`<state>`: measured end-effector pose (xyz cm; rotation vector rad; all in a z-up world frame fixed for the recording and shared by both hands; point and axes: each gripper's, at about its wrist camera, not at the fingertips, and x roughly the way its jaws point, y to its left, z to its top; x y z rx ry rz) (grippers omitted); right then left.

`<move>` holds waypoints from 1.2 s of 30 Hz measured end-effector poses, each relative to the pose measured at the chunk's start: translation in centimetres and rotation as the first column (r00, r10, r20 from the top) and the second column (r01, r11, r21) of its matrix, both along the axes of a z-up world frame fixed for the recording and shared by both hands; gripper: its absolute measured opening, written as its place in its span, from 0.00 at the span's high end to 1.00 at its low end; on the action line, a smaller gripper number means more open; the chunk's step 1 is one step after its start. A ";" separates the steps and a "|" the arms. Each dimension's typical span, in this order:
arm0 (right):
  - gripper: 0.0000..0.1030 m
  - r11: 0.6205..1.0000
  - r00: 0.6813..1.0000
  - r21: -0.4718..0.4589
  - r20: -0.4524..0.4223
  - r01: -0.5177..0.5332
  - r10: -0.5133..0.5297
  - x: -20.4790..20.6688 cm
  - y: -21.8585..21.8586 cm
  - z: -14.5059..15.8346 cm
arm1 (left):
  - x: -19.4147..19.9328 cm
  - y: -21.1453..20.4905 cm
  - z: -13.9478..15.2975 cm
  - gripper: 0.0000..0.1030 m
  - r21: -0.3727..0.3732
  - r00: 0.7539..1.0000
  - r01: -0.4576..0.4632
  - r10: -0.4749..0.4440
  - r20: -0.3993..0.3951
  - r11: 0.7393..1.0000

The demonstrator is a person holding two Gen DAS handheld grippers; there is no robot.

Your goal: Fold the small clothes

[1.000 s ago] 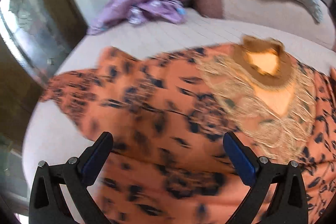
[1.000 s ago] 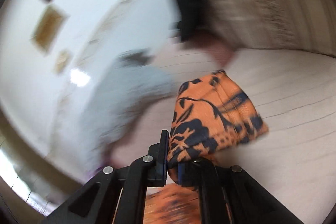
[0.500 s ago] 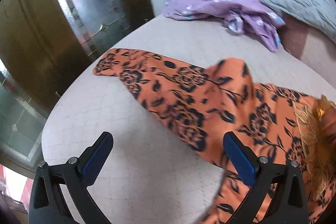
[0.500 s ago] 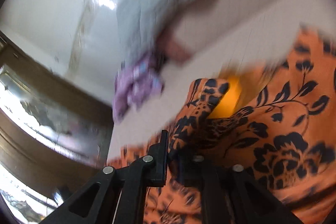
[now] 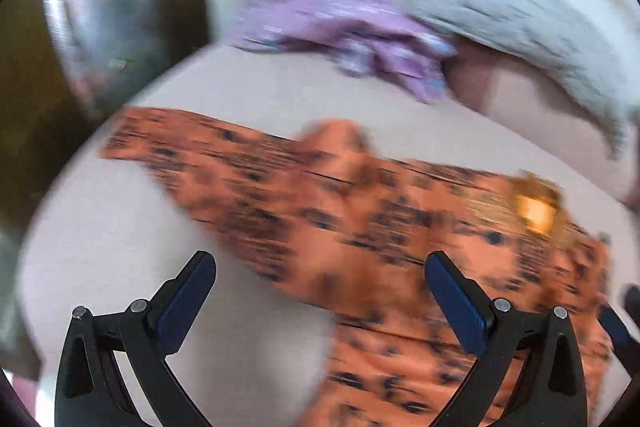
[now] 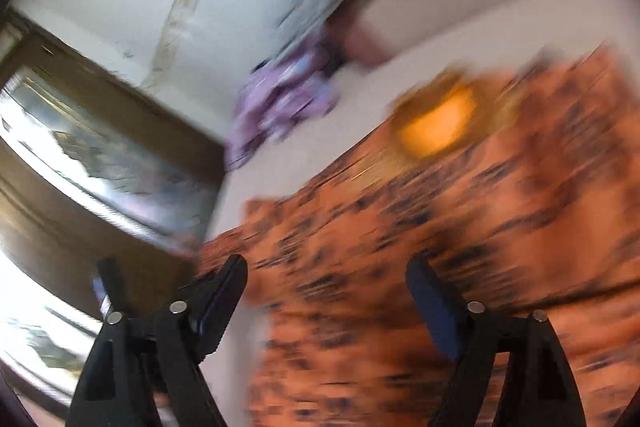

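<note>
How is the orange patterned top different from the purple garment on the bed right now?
The orange top is spread out fairly flat across the bed, while the purple garment sits crumpled in a heap. The orange top lies close under both cameras; the purple garment lies farther back, near the grey pillow. The orange top has dark markings and a gold neckline; the purple garment looks pale with light patches. Both rest on the bed, and neither is held.

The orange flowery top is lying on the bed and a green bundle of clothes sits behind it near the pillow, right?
Not quite. The bundle of clothes is purple, not green, as the left wrist view shows. The rest holds: the orange flowery top lies on the bed, and the bundle sits behind it near the pillow.
</note>
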<state>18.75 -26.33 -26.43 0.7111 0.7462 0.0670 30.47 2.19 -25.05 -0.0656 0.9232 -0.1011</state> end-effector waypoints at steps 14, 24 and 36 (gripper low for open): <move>0.56 0.950 0.917 0.044 -0.278 0.309 -0.285 -2.0 -13.0 -6.8 | 3.5 -6.2 -6.6 0.32 -0.095 0.970 0.123 -0.140 -0.200 0.988; 0.56 0.923 0.899 0.070 -0.267 0.378 -0.347 -2.4 -15.7 -6.6 | 2.6 -10.3 -7.8 0.37 0.130 0.976 0.198 -0.183 -0.120 0.971; 0.55 0.935 0.898 0.052 -0.304 0.350 -0.319 -1.8 -15.7 -7.5 | 1.6 -9.4 -4.8 0.97 0.115 0.971 0.237 -0.238 -0.001 0.965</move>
